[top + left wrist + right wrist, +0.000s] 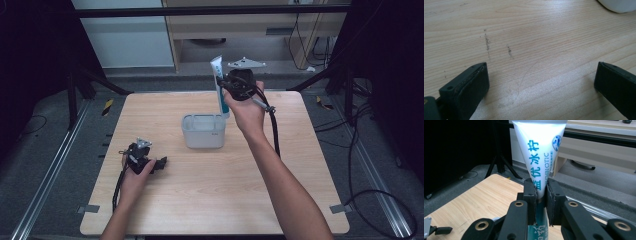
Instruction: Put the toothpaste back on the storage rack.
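Two grippers at a wooden table (210, 200), one tube, one bin. Right gripper (231, 86): raised above the far edge of the table, jaws clamped on a white toothpaste tube (218, 82) with blue lettering; tube held upright, crimped flat end at 12 o'clock, cap end at 6 o'clock. Seen along the jaws in the right gripper view: pads (531, 195) pinching the narrow lower part of the tube (540, 152), wide end fanning out above. White plastic bin (203, 131): at table centre, just at 7 o'clock of the tube's lower end, apparently empty inside. Left gripper (159, 164): resting low on the table at 8 o'clock of the bin, well apart from it, jaws spread wide over bare wood (536, 50), nothing between them; corner of the bin (621, 6) at 1 o'clock in the left gripper view. Judged progress: pick-up done, tube secured and lifted. Remaining: probably shifting over the bin's opening, lowering, releasing.
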Motion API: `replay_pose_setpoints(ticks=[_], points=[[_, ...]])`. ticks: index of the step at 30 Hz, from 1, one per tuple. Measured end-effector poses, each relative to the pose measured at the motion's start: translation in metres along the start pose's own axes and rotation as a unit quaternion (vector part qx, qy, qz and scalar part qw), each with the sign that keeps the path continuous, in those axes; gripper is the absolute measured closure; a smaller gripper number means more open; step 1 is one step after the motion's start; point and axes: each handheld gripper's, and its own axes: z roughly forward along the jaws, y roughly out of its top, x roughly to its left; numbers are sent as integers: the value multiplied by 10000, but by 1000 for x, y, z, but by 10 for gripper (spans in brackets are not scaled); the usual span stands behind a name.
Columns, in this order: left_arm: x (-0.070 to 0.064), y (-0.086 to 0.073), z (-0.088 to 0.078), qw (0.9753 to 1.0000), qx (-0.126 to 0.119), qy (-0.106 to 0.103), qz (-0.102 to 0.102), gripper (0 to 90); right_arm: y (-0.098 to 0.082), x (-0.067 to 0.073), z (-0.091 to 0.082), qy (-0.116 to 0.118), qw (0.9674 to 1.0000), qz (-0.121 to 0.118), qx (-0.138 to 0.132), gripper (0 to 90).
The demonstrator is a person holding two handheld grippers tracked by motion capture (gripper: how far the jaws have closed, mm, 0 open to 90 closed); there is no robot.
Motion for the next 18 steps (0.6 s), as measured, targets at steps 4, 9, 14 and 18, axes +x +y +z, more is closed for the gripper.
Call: replay_pose_setpoints(ticks=[4, 9, 14, 18], points=[[0, 0, 0, 10000, -1, 2, -1, 0, 0, 2, 2, 14, 10000, -6, -45, 797], [0, 0, 0, 10000, 0, 3, 3, 0, 1, 5, 4, 41, 9999, 5, -113, 797], [0, 0, 0, 10000, 1, 3, 3, 0, 0, 8, 6, 60, 9998, 2, -165, 797], [0, 0, 0, 10000, 2, 3, 5, 0, 0, 10, 9, 73, 9998, 2, -195, 797]])
